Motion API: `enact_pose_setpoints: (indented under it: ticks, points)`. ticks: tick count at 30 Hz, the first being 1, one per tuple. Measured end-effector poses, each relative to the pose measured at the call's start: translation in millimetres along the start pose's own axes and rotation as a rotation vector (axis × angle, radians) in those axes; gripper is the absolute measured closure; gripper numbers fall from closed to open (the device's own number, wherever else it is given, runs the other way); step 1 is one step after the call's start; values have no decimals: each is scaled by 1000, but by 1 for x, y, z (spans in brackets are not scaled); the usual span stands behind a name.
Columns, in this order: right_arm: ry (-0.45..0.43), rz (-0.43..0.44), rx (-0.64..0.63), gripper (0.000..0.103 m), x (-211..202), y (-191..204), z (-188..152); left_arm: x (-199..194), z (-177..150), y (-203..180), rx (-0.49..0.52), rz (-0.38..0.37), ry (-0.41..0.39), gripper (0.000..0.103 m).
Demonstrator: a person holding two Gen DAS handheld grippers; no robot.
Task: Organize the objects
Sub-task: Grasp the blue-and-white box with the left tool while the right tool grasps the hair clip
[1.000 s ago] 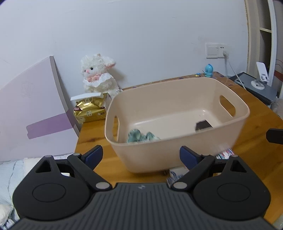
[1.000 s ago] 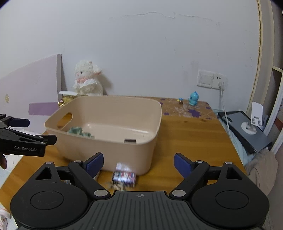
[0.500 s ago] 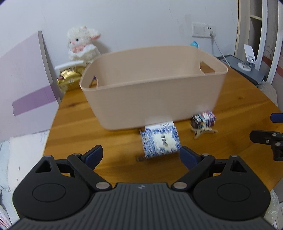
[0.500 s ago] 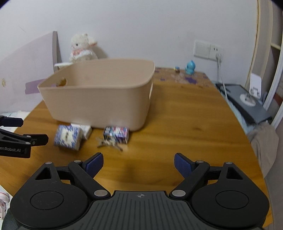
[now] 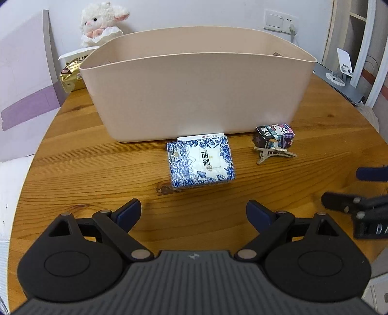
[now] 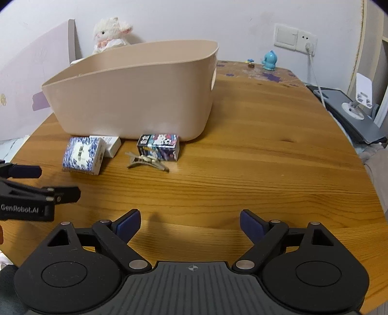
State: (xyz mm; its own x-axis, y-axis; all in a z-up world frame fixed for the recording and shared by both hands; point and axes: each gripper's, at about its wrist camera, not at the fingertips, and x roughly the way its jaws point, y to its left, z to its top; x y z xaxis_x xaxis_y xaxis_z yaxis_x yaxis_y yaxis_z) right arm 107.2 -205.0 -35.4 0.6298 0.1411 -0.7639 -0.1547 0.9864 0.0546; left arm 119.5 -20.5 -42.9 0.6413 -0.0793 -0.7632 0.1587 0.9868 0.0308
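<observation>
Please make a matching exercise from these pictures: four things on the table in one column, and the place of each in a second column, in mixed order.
Things:
1. blue-and-white tissue pack
2. hair clip
3. plush lamb
4. blue figurine

Places:
A. near the wall socket, at the table's far edge
B. behind the beige basket, by the wall
C. just in front of the cartoon box
D. ahead of the left gripper, in front of the basket

Pairs: 1-D, 2-C, 3-B, 4-A

The black left gripper with blue finger pads (image 5: pixel 193 210) hovers with jaws spread wide and empty; the matching black right gripper (image 6: pixel 189 224) is likewise agape, just beside it.
</observation>
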Motion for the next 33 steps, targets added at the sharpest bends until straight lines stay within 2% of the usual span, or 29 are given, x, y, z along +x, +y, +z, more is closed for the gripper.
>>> enact_pose_setpoints:
  ticks: [10, 14, 23, 31, 33]
  points:
    - [-19, 24, -20, 0, 22, 10, 6, 24, 13, 1, -69, -17, -9, 9]
    - [-38, 17, -43, 0, 28, 18, 11, 32, 17, 1, -95, -14, -19, 9]
    - [-87, 3, -62, 0, 45, 38, 20, 42, 21, 5, -85, 42, -48, 9]
    - [-149, -21, -39, 0, 57, 51, 27, 43, 20, 28, -142, 66, -72, 11]
    - [-154, -35, -26, 0, 59, 53, 28, 43, 20, 33, -134, 83, -70, 14]
